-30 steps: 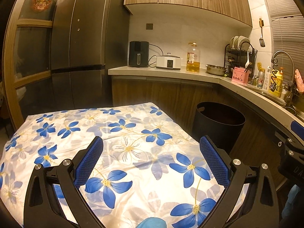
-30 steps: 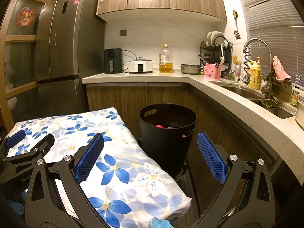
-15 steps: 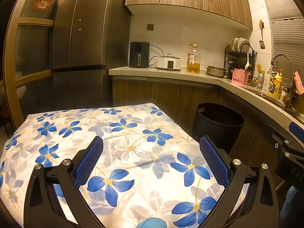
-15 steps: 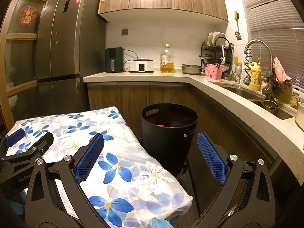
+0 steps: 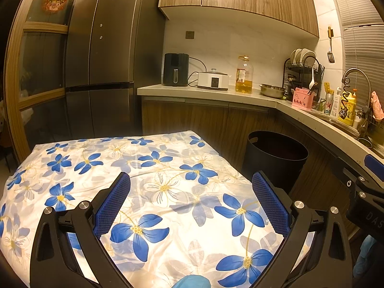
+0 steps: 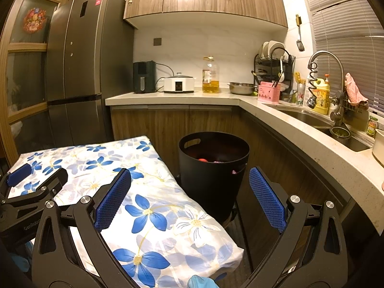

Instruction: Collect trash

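Observation:
A black round trash bin (image 6: 213, 168) stands on the floor beside the table, with red and pink scraps inside; it also shows in the left wrist view (image 5: 276, 158). My left gripper (image 5: 190, 187) is open and empty above the flowered tablecloth (image 5: 120, 163). My right gripper (image 6: 189, 182) is open and empty, over the table's right edge, just short of the bin. The left gripper also shows at the left of the right wrist view (image 6: 31, 184). I see no loose trash on the tablecloth (image 6: 153, 206).
A kitchen counter (image 6: 300, 134) runs along the back and right, with a sink (image 6: 309, 117), a dish rack (image 6: 273, 72), an oil bottle (image 6: 210, 75) and appliances. A tall fridge (image 5: 108, 60) stands at the back left. The bin sits close against the cabinet fronts.
Both views have shifted slightly, as the grippers drift a little. Both grippers stay open and empty.

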A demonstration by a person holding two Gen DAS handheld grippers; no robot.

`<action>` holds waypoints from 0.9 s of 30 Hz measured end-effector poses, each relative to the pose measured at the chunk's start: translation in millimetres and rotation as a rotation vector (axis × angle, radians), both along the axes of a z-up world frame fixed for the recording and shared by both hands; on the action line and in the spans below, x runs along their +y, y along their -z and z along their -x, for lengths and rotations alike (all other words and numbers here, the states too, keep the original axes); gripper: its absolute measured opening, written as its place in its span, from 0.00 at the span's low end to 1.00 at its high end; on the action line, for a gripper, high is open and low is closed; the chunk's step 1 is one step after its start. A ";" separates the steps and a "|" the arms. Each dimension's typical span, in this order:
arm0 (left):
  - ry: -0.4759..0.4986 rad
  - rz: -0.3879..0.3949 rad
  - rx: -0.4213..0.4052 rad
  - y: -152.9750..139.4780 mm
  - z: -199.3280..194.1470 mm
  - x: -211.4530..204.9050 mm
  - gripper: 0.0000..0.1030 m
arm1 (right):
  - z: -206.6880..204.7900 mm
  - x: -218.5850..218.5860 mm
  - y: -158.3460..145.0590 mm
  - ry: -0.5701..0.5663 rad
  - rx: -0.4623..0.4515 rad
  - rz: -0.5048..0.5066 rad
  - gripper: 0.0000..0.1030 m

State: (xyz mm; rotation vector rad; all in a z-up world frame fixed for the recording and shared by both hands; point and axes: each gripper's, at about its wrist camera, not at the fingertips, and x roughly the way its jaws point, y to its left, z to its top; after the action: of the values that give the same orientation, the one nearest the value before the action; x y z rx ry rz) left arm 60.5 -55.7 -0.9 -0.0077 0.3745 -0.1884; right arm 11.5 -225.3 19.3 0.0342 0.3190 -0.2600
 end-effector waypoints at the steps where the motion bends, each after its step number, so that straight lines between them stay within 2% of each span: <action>1: 0.000 0.000 0.000 0.0 0.2 0.1 0.94 | 0.2 0.1 0.0 0.001 0.000 0.000 0.95; 27: 0.002 -0.002 0.001 -1.6 1.5 -3.7 0.94 | -0.6 1.0 -3.3 0.004 -0.002 -0.003 0.95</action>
State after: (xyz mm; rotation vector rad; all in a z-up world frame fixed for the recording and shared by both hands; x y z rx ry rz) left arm 59.0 -59.5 0.6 -0.0050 0.3761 -0.1900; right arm 12.2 -224.4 22.6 0.0380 0.3172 -0.2639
